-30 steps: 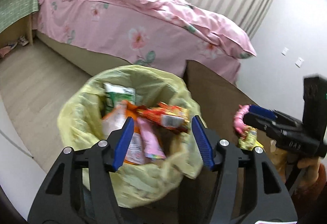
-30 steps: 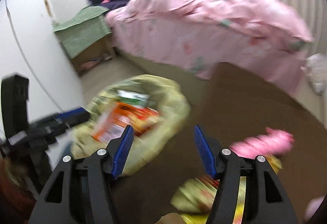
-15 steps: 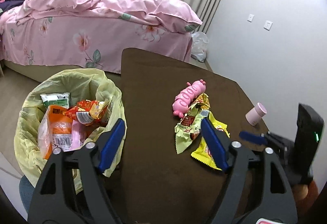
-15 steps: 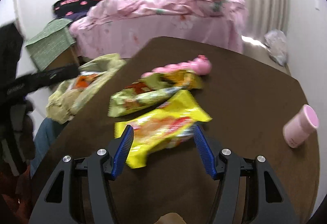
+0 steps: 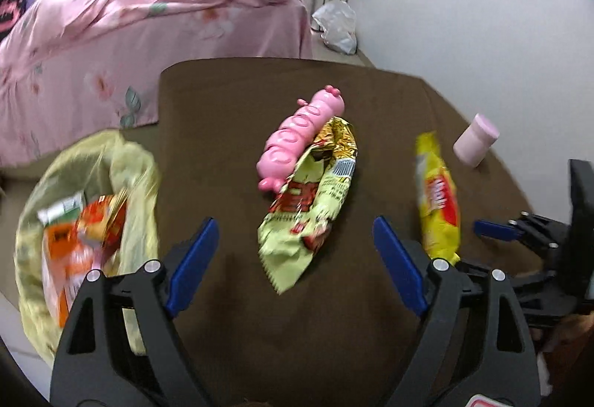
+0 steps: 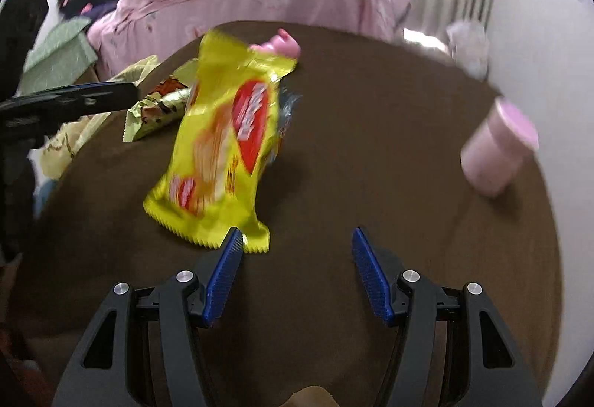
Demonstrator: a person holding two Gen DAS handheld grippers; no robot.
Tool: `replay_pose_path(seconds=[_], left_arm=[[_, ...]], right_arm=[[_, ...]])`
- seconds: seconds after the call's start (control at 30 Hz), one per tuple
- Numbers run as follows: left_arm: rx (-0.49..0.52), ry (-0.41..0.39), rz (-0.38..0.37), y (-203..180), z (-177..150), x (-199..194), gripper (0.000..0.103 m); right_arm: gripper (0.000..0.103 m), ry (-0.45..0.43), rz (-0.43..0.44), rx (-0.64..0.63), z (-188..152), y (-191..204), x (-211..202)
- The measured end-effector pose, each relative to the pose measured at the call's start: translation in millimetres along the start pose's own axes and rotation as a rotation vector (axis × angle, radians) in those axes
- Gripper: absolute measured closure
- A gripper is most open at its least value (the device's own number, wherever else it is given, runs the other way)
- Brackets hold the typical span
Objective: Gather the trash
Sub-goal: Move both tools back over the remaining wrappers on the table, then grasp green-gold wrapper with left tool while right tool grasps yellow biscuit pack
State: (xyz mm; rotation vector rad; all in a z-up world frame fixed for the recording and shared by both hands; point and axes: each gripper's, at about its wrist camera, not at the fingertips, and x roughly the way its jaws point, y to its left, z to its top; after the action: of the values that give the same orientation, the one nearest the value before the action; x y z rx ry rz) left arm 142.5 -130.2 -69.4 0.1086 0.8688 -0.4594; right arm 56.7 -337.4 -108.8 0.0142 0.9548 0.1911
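Your left tool point(image 5: 293, 243) has just been opening, empty, above the green wrapper point(image 5: 312, 195); your right tool point(image 6: 297, 240) gapes beside the yellow wrapper point(image 6: 226, 147).

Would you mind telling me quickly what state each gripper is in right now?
Left gripper: open, its jaws have just been opening, nothing gripped; the green wrapper lies ahead of them.
Right gripper: open, empty; the yellow packet lies by its left finger.

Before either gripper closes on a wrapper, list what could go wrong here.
1. The green wrapper lies partly under the pink toy; the open left gripper, whose jaws have just been opening, could drag the toy along.
2. The pink cup sits near the table edge; a sweep by the open right gripper toward the yellow wrapper might knock it off.
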Motion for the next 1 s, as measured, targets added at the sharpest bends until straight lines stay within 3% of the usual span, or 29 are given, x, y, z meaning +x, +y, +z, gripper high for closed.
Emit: replay_pose_path(seconds=[0.1,0.27,0.4,0.57,0.67,0.8,0.9,0.97,1.0], left_arm=[[0.039,0.056,0.015,-11,5,18,0.045],[-0.028,0.064,-0.027,-2,1,20,0.078],[-0.041,0.054,-0.033,-2,-10,4,0.082],[-0.093,0.050,-0.058,-5,-25,-11,0.082],[-0.113,0.054,-0.071,-4,-30,-15,0.082],[-0.126,0.052,-0.069,-1,-33,-19,0.082],[-0.130,0.050,-0.072,1,-34,-20,0.082],[-0.132,0.050,-0.077,2,-35,-20,0.082],[-0.134,0.050,-0.079,2,-35,-20,0.082]], right_arm=[[0.045,0.003,0.007,-0.001,-6,-2,-3],[0.045,0.003,0.008,-0.015,-11,0,-6],[0.045,0.006,0.020,0.014,-11,-5,-14],[0.045,-0.122,0.098,0.146,5,-3,-31],[0.045,-0.106,0.116,0.211,19,4,-12],[0.048,-0.058,0.085,0.205,39,16,19],[0.054,-0.069,0.041,0.137,44,25,28],[0.072,-0.075,0.035,0.096,45,28,27],[0.076,-0.080,0.034,0.088,44,27,26]])
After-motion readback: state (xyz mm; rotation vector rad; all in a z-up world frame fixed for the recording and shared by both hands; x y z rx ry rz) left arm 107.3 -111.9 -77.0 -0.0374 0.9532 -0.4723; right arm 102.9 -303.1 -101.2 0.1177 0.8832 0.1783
